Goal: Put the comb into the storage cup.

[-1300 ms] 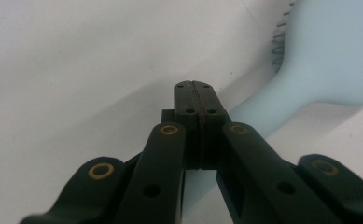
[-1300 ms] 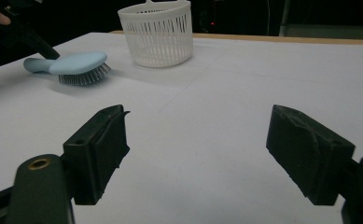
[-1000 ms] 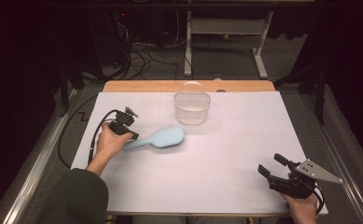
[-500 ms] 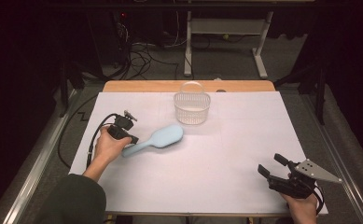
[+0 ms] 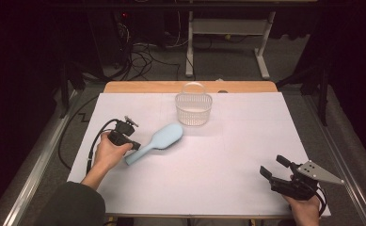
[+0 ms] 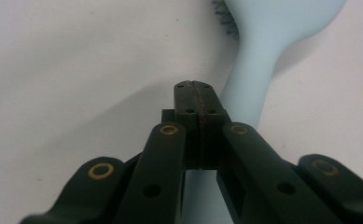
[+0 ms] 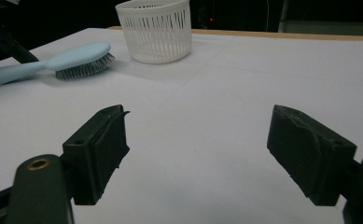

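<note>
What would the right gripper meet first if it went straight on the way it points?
Probably nothing soon: the right gripper, jaws open, points across bare white table. Further along its line stands the white basket, slightly left of centre; the blue hairbrush lies well off to the left.

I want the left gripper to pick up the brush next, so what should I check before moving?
1. Left gripper open for a grab: not ok, its jaws are shut, pads together.
2. Brush handle between the jaws: not ok, it lies beside them.
3. Brush flat, bristles down: ok.
4. Basket upright, apart from the brush: ok.
5. Right gripper open and well away: ok.
</note>
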Demonstrator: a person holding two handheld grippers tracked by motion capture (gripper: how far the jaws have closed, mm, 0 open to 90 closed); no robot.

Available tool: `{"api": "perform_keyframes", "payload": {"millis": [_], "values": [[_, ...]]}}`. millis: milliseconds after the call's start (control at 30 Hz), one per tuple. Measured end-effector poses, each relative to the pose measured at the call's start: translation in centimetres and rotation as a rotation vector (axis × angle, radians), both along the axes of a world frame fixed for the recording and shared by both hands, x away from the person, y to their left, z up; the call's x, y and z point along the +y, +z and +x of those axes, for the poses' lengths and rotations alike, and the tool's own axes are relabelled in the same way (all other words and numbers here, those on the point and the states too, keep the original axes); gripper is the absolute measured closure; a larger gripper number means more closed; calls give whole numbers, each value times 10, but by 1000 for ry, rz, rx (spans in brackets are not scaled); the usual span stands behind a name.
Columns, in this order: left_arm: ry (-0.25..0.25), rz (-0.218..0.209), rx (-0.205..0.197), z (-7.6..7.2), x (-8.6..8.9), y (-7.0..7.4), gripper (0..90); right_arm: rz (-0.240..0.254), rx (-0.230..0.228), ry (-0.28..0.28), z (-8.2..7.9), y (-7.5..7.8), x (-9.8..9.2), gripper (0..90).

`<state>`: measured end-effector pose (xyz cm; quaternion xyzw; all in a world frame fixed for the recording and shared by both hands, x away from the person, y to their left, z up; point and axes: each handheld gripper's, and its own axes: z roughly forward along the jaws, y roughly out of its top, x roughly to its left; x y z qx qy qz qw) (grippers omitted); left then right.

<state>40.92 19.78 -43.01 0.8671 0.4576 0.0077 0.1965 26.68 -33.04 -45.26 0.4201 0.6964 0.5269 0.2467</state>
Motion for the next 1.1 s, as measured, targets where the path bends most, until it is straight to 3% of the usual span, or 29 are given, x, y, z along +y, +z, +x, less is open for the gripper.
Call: {"api": "perform_keyframes", "payload": {"millis": [367,933,1100], "values": [[-20,-39,-6,-11,-4,-2,900,2,1,-1,0,0,0,208],[-34,-53,-17,-23,-10,-4,878,4,3,1,0,0,0,208],[-30,-48,-26,-24,-10,-3,764,2,0,-1,0,0,0,206]]}}
